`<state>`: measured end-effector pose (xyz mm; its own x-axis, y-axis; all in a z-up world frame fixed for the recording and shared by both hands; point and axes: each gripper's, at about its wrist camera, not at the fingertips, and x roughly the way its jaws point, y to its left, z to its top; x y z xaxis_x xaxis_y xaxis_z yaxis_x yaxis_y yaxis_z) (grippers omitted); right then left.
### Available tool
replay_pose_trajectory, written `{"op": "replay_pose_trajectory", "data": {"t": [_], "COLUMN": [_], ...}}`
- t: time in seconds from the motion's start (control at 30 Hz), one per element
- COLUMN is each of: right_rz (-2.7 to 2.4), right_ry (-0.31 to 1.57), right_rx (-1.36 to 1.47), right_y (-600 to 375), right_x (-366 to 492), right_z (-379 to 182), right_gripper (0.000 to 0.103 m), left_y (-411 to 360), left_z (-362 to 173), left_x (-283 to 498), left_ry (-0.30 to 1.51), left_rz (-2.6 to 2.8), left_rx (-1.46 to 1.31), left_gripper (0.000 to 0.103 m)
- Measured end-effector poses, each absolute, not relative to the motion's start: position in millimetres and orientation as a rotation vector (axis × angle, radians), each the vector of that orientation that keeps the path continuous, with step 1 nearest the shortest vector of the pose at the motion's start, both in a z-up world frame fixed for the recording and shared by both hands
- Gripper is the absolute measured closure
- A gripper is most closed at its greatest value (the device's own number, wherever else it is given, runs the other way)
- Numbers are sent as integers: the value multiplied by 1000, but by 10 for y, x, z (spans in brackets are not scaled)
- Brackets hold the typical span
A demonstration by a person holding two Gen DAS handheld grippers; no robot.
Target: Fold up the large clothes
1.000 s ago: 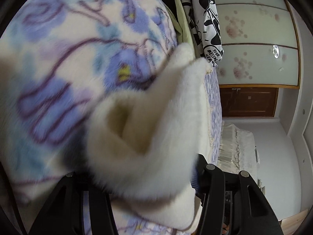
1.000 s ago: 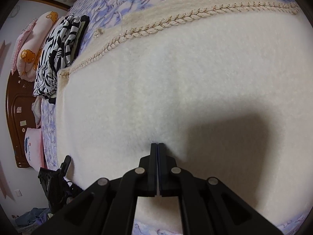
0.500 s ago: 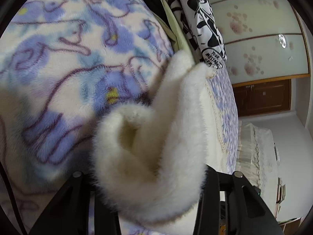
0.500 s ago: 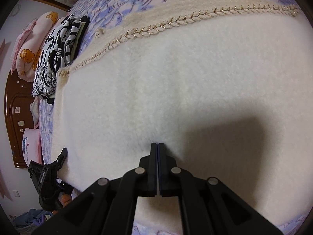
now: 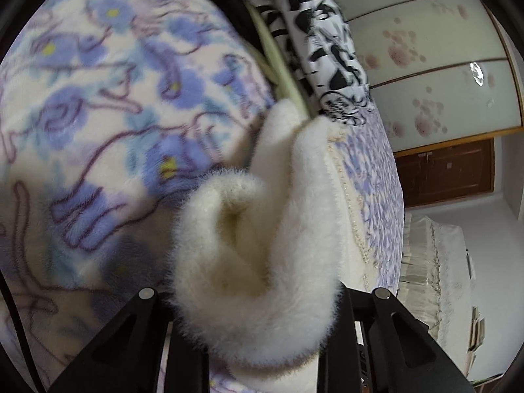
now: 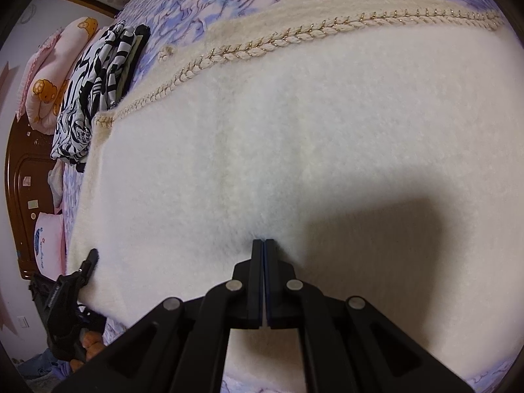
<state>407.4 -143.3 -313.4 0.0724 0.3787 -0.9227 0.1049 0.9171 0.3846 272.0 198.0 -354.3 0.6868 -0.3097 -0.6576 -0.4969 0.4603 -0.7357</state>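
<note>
A large fluffy cream garment (image 6: 294,137) with a braided rope trim (image 6: 262,41) lies spread on a blue-flowered bed cover (image 5: 98,98). In the left wrist view one corner of the garment (image 5: 262,255) is bunched into a fold and lifted off the cover. My left gripper (image 5: 255,298) has its jaws closing around that fold, with the fabric bulging over the pads. The same gripper (image 6: 90,258) shows at the garment's left edge in the right wrist view. My right gripper (image 6: 263,242) is shut with nothing in it, and its tips rest on the middle of the garment.
A pile of black-and-white clothes (image 6: 91,91) lies on the bed just past the garment's far corner, with pink pillows (image 6: 49,75) and a dark wooden headboard (image 6: 19,196) behind. Pale wardrobe doors (image 5: 425,65) stand beyond the bed.
My left gripper has risen with the cream corner, its jaws drawing closer around the fold. The garment's left edge has lifted a little. My right gripper has stayed put.
</note>
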Motion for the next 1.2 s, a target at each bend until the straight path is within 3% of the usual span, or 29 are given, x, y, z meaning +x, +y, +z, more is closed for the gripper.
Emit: {"op": "replay_pose_trajectory", "data": {"t": [0.47,0.83,1.2], "right_rz": [249,379,265], "right_ry": [1445,1483,1321], "right_rx": [553,523,698], "right_y": [-1634,-1872,-3590], "right_x": [4009,4110,3989], "right_z": [-3206,-3135,-2663], "right_gripper": [103,103,103], "left_y": [1104,-296,-1896], "left_z": [-2422,-1781,-1825], "left_x": [2790,2807,2849], "left_ry": [677,651,751], "left_rz": [-107,-161,-268], "left_rx": [-813,-549,-355], "left_gripper": [86,86,86]}}
